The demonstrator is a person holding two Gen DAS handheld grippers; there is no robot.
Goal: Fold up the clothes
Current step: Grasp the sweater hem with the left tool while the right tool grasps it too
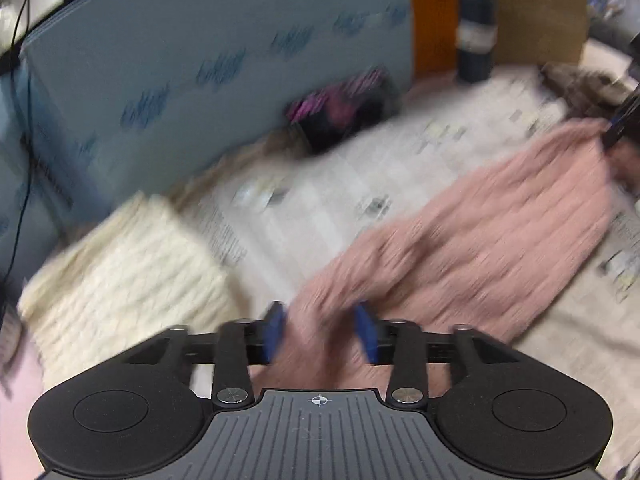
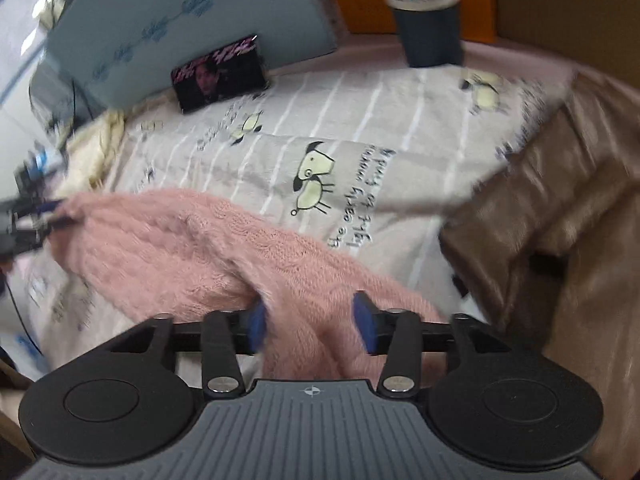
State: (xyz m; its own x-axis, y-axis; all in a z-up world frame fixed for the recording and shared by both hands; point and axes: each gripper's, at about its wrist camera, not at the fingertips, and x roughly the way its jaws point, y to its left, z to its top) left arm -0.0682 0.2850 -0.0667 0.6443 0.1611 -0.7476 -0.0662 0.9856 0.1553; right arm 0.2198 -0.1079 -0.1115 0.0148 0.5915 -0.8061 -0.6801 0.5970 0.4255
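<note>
A pink knit sweater (image 1: 500, 216) lies stretched across a grey printed bedsheet (image 1: 360, 176). My left gripper (image 1: 322, 332) has its blue pads either side of one end of the sweater, with the cloth bunched between them. My right gripper (image 2: 314, 326) stands the same way on the other end of the sweater (image 2: 192, 248). The right gripper also shows at the far right of the left wrist view (image 1: 618, 128), and the left gripper at the far left of the right wrist view (image 2: 36, 216). Both views are blurred by motion.
A folded cream knit (image 1: 120, 272) lies at the left. A brown fuzzy garment (image 2: 560, 200) is heaped at the right. A dark bottle (image 2: 428, 12), a small black box (image 2: 220, 74) and a blue padded board (image 1: 200, 52) stand along the far edge.
</note>
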